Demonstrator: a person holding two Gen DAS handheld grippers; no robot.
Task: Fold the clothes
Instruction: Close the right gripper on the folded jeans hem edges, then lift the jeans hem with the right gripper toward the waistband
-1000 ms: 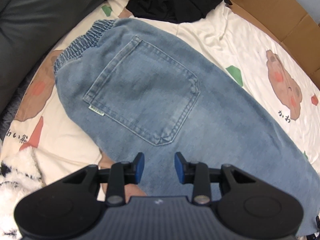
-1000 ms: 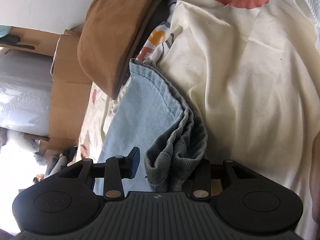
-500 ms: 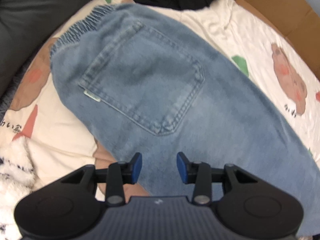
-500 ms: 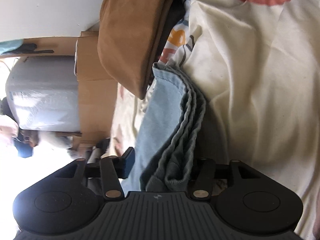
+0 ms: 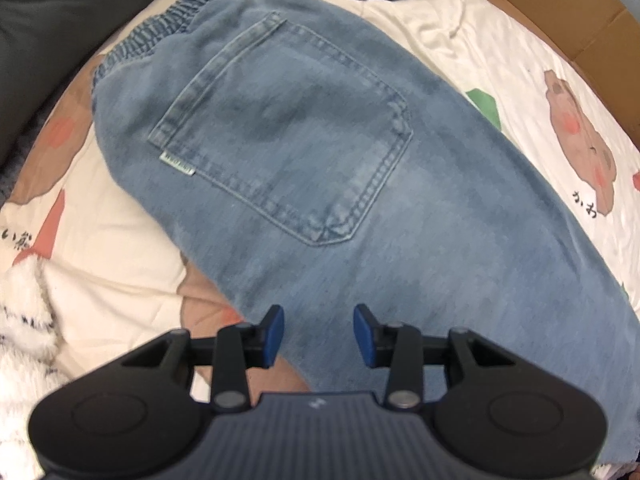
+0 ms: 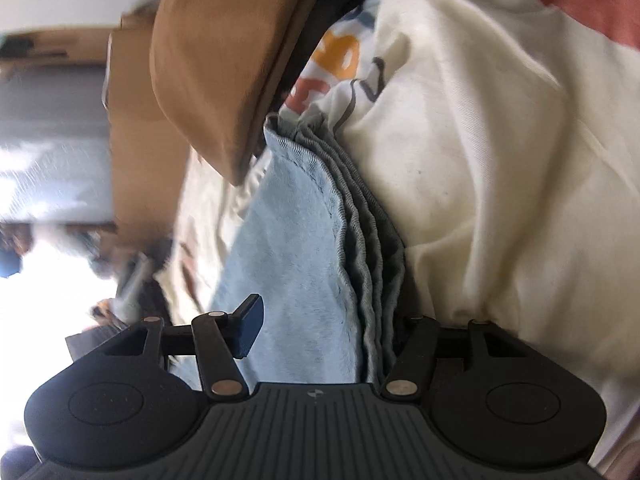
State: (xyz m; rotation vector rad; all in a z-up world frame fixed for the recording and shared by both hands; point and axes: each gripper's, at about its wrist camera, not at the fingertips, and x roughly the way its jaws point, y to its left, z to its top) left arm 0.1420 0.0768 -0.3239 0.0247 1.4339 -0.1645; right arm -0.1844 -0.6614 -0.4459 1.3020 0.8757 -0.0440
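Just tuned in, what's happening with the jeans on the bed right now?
A person with a handheld gripper in each hand is folding light blue jeans on a cartoon-print bedsheet. The left gripper hovers open over the leg below the back pocket. The right gripper straddles the bunched hem layers, its jaws having just been closing slightly; a firm grip isn't clear.

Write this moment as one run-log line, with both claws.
task: fold jeans | left claw: open over jeans | right claw: jaws just closing, hem between, not pinched

Jeans (image 5: pixel 320 152): faded blue denim, showing matt, stitched seams. Sheet (image 5: pixel 500 64): cream printed cotton, creasing softly. Box (image 5: pixel 560 12): brown matt cardboard. Cushion (image 6: pixel 224 52): tan suede-like cloth.
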